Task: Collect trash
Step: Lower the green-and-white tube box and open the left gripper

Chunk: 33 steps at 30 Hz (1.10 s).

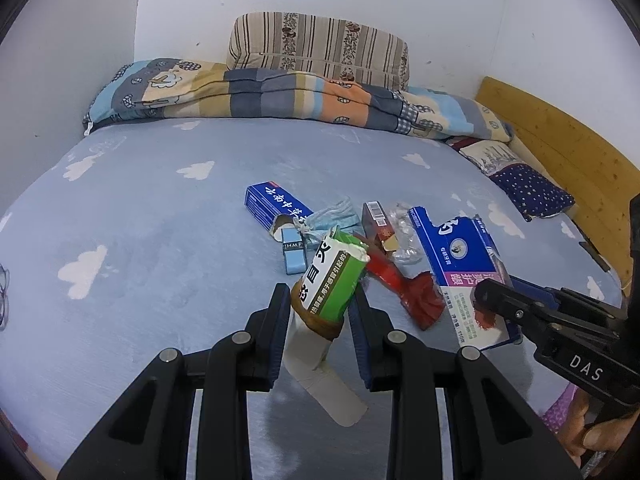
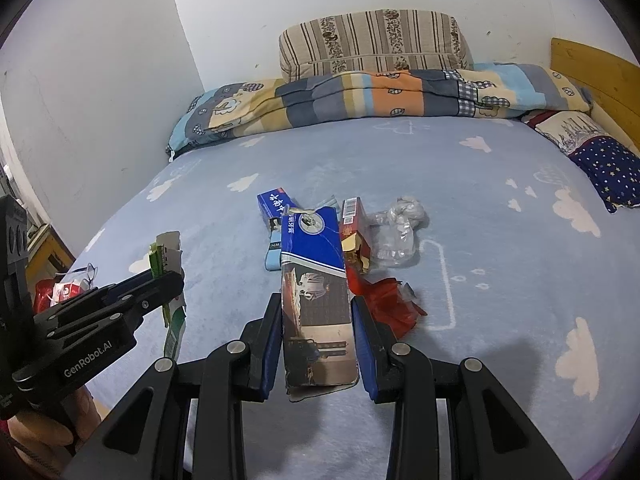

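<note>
Left claw (image 1: pixel 320 300), lower centre of the left wrist view: closed on green-and-white carton (image 1: pixel 334 276), large Chinese print on its white face, torn white flap trailing below; lettered "GenRobot.AI" on the housing where seen at lower left of the right wrist view. Right claw (image 2: pixel 316 320), lower centre of the right wrist view: clamped on long blue toothpaste box (image 2: pixel 314 280), Chinese lettering and a round portrait mark, far end torn open; lettered "DAS" on the body at right edge of the left wrist view, part of a hand (image 1: pixel 580 428) gripping beneath. Both claws tilted downward over the bed (image 1: pixel 160 208), pale blue sheet with white clouds. Loose trash, centre of frame: smaller blue box (image 1: pixel 272 204) with white Chinese script; light blue pack (image 1: pixel 291 254) marked "WH…", rest hidden; red carton (image 1: pixel 378 222) with barcode, flap open; crumpled clear plastic (image 2: pixel 396 232); red wrapper (image 1: pixel 416 296) flat beside it; blue-grey crumpled piece (image 1: pixel 336 216). Open sheet wide at left and foreground. Upper frame: folded patchwork quilt (image 1: pixel 280 96), striped pillow (image 1: pixel 320 46) against white wall. Right edge: wooden bed board (image 1: pixel 560 140), starred navy cushion (image 1: pixel 528 190).
</note>
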{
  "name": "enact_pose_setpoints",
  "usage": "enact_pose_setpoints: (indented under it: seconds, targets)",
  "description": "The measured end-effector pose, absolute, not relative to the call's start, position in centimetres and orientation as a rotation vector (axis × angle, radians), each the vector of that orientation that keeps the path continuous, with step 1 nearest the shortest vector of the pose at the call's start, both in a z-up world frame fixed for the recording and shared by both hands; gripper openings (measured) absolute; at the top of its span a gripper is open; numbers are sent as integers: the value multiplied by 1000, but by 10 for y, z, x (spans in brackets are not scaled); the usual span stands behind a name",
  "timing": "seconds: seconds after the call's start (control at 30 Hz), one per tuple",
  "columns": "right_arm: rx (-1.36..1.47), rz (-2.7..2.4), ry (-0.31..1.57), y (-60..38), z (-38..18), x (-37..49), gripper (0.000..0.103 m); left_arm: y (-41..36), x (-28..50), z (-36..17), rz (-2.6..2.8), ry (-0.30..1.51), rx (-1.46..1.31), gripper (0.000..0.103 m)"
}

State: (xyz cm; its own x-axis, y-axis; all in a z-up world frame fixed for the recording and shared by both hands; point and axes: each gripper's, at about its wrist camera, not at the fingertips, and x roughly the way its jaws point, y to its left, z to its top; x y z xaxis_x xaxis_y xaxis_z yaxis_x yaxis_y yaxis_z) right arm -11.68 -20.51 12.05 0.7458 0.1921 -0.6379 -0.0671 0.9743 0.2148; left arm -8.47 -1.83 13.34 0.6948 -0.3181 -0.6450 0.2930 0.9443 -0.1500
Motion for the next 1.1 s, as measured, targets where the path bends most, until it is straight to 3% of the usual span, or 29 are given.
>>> enact_pose_setpoints:
  seconds: [1.1]
  targets:
    - [180, 144, 709, -203, 122, -118, 35, -37, -98, 141, -315, 656, 74, 28]
